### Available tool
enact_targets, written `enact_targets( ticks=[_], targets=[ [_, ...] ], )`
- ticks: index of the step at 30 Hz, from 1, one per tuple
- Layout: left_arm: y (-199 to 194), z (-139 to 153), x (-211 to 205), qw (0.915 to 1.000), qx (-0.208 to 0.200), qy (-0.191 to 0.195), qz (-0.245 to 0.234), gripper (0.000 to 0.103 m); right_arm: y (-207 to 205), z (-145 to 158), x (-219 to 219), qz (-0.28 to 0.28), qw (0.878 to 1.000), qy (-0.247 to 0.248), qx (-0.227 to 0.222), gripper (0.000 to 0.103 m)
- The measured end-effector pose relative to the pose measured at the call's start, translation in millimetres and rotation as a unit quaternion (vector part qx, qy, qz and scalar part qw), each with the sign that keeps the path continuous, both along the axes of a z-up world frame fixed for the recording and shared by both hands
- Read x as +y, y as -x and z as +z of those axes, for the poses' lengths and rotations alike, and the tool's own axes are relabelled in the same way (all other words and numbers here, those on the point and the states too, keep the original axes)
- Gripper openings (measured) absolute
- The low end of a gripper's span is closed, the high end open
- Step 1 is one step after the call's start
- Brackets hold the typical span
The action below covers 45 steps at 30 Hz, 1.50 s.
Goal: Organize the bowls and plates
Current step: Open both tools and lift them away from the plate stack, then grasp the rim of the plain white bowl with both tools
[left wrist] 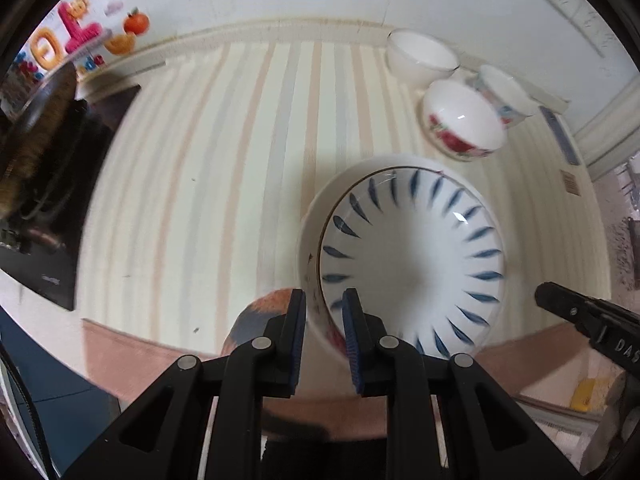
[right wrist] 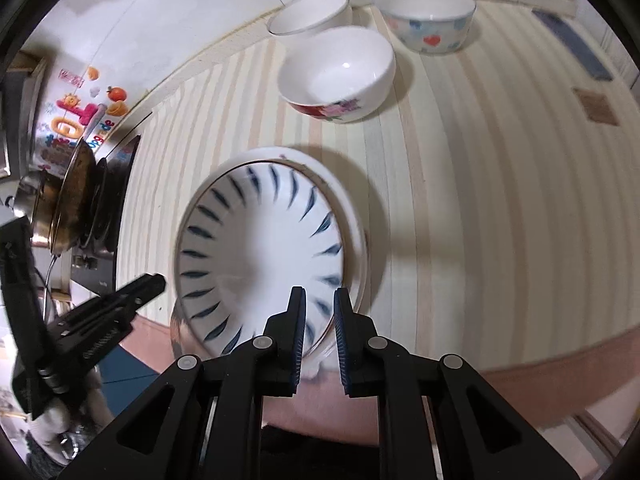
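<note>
A blue-streaked plate [left wrist: 412, 256] lies in a larger white plate [left wrist: 316, 216] near the striped counter's front edge; both show in the right wrist view, the blue-streaked plate [right wrist: 260, 256] and the white plate [right wrist: 352, 220]. My left gripper [left wrist: 324, 312] is shut on the left rim of the stack. My right gripper [right wrist: 320, 312] is shut on its right rim; it shows in the left wrist view [left wrist: 560, 300]. Three bowls stand behind: a flower-patterned bowl [right wrist: 340, 72], a plain white bowl [right wrist: 310, 12] and a heart-patterned bowl [right wrist: 428, 16].
A black stove [left wrist: 60, 184] with a pan [right wrist: 76, 192] stands at the counter's left end. A tiled wall with stickers [left wrist: 84, 28] runs behind. The counter's pink front edge [right wrist: 560, 372] is close below the plates.
</note>
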State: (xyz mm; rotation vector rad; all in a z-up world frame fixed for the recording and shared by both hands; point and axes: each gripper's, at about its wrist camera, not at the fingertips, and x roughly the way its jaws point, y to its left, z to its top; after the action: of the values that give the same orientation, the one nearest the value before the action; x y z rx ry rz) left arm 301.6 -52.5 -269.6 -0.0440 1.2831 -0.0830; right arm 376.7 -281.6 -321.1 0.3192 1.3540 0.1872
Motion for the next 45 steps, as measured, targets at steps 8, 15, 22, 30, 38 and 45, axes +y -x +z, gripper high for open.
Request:
enact_targets(
  ticks=[8,15,22,30,38,45],
  targets=[
    [53.4,85.0,11.0,0.9974,-0.053,0.037,-0.032,0.017,70.9,98.5,32.4,0.011,0.997,0.008,-0.07,0.028],
    [82.0,110.3,15.8,0.9959,-0.047,0.059,-0.05,0.017,111.8,144.1,52.0,0.01,0.995,0.02,-0.093,0.028],
    [85.6,111.2,9.6,0.9963,-0.043,0.057,-0.047,0.017,126.4,148.2,51.1,0.018,0.996,0.016,-0.083,0.028],
    [35.6,99.5,-13.4,0.9976,-0.057,0.037,-0.013,0.027,78.8,125.2,18.7,0.018,0.998,-0.011,-0.063,0.048],
    [-63.3,55.0,-49.8,0.9979,-0.043,0.025,0.042,0.034,-22.3,91.3,-34.0,0.011,0.999,-0.026,-0.045,0.053],
    [-154.6,-2.1,-70.2,0.9961,0.004,0.039,0.079,0.034,-127.7,31.5,-72.4,0.012,1.0,-0.017,-0.014,0.053]
  ],
)
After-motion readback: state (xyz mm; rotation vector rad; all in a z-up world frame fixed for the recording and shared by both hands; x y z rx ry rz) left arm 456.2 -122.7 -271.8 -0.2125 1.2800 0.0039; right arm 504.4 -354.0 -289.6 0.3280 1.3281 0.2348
